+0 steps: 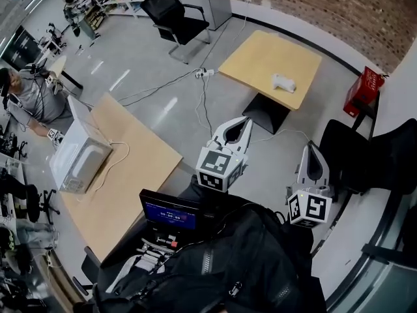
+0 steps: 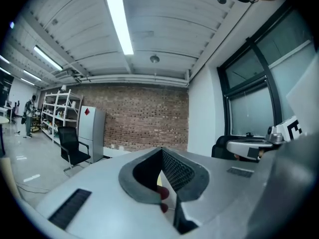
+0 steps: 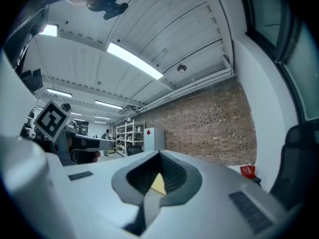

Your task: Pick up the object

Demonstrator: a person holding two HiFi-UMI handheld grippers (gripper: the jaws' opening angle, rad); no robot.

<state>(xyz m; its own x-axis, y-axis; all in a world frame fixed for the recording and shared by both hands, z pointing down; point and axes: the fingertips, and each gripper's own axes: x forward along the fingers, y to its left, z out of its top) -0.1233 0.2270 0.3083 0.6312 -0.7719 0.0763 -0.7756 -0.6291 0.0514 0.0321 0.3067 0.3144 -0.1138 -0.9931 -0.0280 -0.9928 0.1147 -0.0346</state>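
The left claw (image 1: 246, 121) and the right claw (image 1: 310, 147) are pale grey with dark grey, ridged pads. Each carries a cube of black-and-white square markers. The object (image 1: 284, 82) is white and lies on a light-wood counter (image 1: 260, 57) with a black base. The floor (image 1: 143, 51) is glossy pale grey. The brick wall (image 1: 313, 5) is reddish-brown with paler mortar lines. The box (image 1: 363, 91) near it is red. The office chair (image 1: 172, 15) is black, the microwave (image 1: 78, 158) white, and the small screen (image 1: 171, 215) blue in a black frame.
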